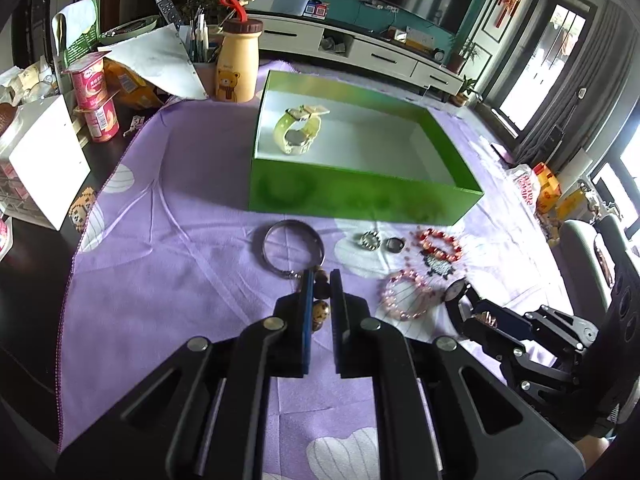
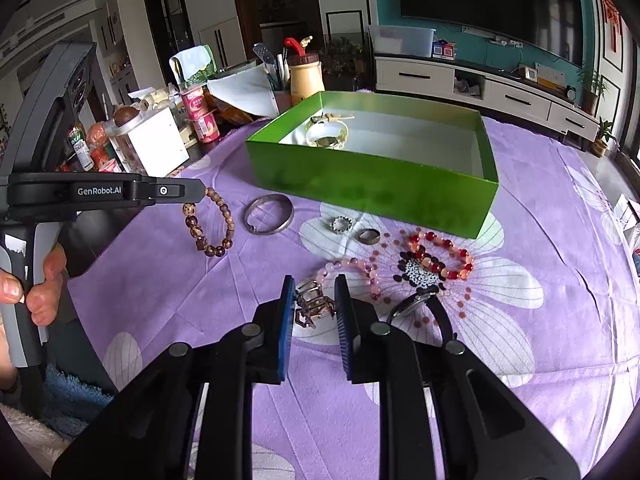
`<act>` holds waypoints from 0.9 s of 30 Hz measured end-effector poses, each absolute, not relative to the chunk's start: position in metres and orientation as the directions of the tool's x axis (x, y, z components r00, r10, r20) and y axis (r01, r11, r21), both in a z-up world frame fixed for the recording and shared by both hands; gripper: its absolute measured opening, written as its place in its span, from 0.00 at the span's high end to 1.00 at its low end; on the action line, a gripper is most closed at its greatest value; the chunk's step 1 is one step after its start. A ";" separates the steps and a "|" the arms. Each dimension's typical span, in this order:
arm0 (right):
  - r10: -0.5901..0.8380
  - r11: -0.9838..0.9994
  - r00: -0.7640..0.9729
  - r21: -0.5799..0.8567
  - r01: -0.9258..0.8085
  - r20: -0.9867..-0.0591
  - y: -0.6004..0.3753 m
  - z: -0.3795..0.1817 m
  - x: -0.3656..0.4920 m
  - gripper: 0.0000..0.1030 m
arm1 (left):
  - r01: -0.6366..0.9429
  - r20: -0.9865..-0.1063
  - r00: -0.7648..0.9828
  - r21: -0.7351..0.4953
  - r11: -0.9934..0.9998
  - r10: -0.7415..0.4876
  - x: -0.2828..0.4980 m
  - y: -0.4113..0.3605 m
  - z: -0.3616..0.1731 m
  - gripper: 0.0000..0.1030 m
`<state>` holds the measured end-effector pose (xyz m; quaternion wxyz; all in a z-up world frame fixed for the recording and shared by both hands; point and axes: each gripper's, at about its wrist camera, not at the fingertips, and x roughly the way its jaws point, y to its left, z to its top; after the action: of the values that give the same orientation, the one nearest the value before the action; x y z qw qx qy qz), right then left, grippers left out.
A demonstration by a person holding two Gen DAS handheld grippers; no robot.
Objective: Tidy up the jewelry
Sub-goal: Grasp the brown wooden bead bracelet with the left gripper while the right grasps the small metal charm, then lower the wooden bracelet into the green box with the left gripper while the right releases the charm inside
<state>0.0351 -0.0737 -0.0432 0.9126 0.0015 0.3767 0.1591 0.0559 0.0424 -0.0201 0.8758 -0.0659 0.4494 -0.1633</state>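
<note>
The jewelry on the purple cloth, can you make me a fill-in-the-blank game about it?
1. The left gripper holds up the brown ____ bracelet.
2. Inside the green box lies a pale yellow ____.
3. The hair claw clip sits between the fingers of the ____ gripper.
4. The silver bangle lies ____ the box, on the cloth.

Missing words: bead; watch; right; outside

A home living room. A TV hangs over a white cabinet. Snacks and cups crowd the clothed table
</note>
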 end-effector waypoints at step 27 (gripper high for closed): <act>0.281 0.959 0.771 0.153 -0.236 -0.572 -0.109 0.017 0.101 0.81 | 0.273 -0.717 0.590 -0.254 0.928 -0.370 0.142 0.008 0.039 0.93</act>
<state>0.1009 -0.1092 0.0170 0.9402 0.0363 0.3093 0.1377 0.1417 0.0076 0.0390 0.8898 -0.0585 0.4150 -0.1805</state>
